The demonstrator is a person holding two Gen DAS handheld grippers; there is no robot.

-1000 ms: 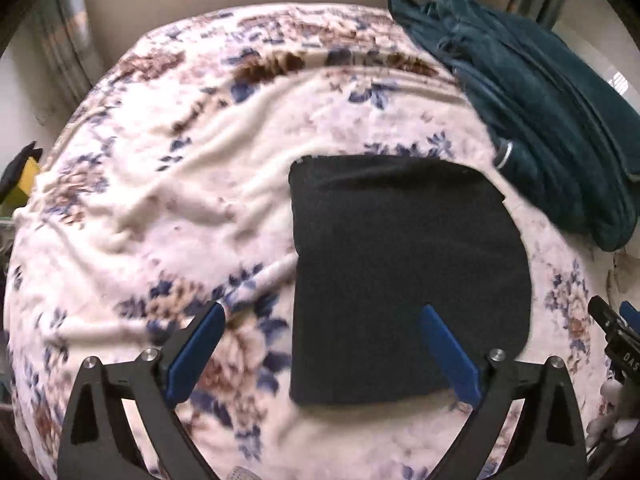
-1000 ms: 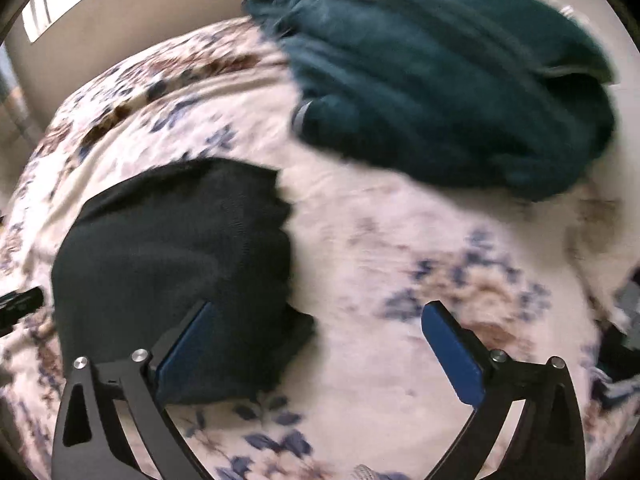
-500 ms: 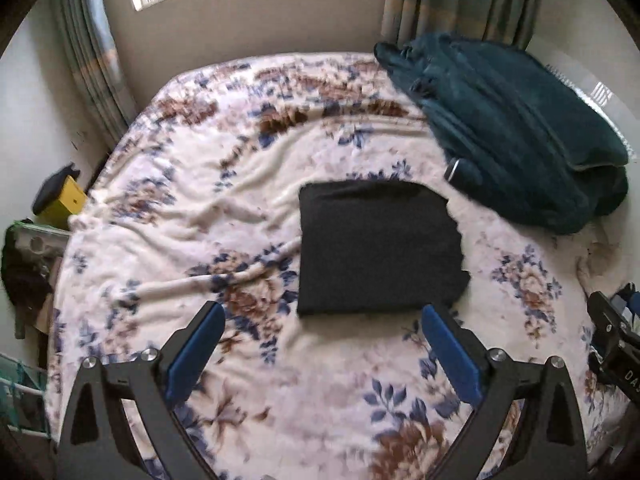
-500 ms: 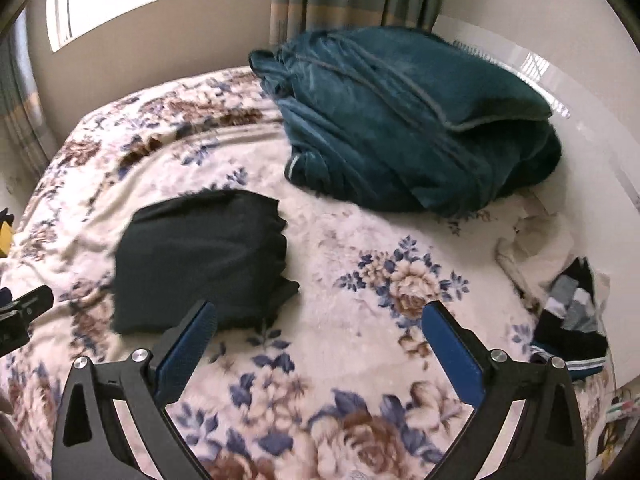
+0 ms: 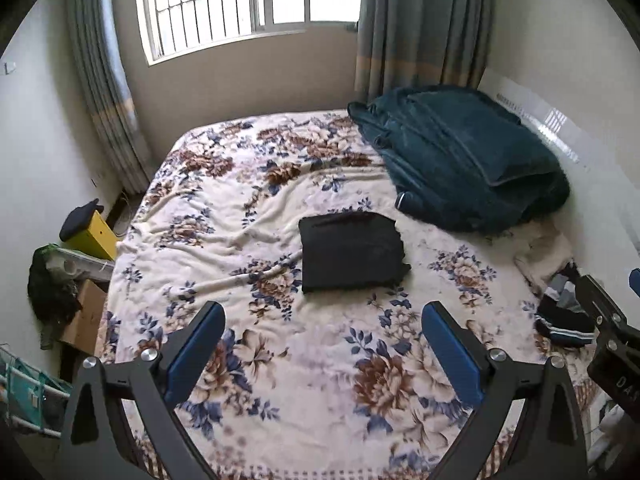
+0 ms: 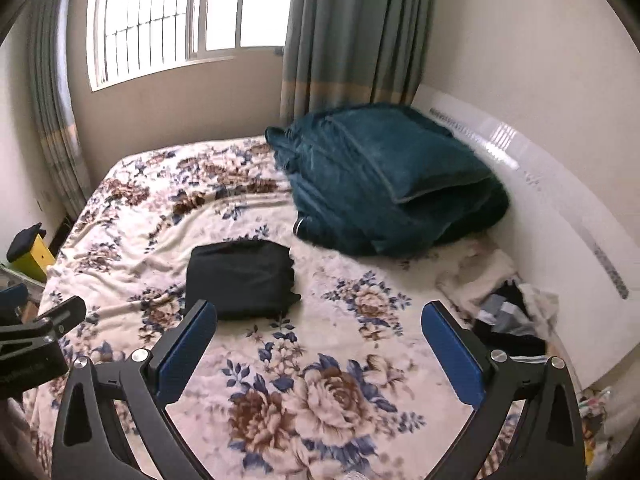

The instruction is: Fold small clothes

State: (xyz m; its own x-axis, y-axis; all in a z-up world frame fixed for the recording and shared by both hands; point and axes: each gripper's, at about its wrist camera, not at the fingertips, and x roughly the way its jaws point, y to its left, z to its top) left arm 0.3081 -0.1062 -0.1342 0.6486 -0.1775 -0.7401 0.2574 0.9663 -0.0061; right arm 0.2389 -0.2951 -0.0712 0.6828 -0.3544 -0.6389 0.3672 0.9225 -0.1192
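A black garment (image 5: 352, 253) (image 6: 241, 280) lies folded into a flat rectangle in the middle of the flowered bedspread (image 5: 224, 216) (image 6: 132, 216). My left gripper (image 5: 323, 320) is open and empty, held high above the bed's near end, well back from the garment. My right gripper (image 6: 319, 318) is also open and empty, raised above the bed to the right of the garment. A small pile of unfolded clothes (image 5: 560, 312) (image 6: 508, 312), black, grey and white, lies at the bed's right edge by the wall.
A bulky teal blanket (image 5: 460, 168) (image 6: 384, 184) is heaped at the far right of the bed. A yellow box (image 5: 92, 236) and a cardboard box (image 5: 86, 316) stand beside the bed on the left. A window and curtains (image 5: 416, 20) are behind.
Both grippers have pulled up and back from the black garment, which stays folded on the bed. The views now take in the whole room.
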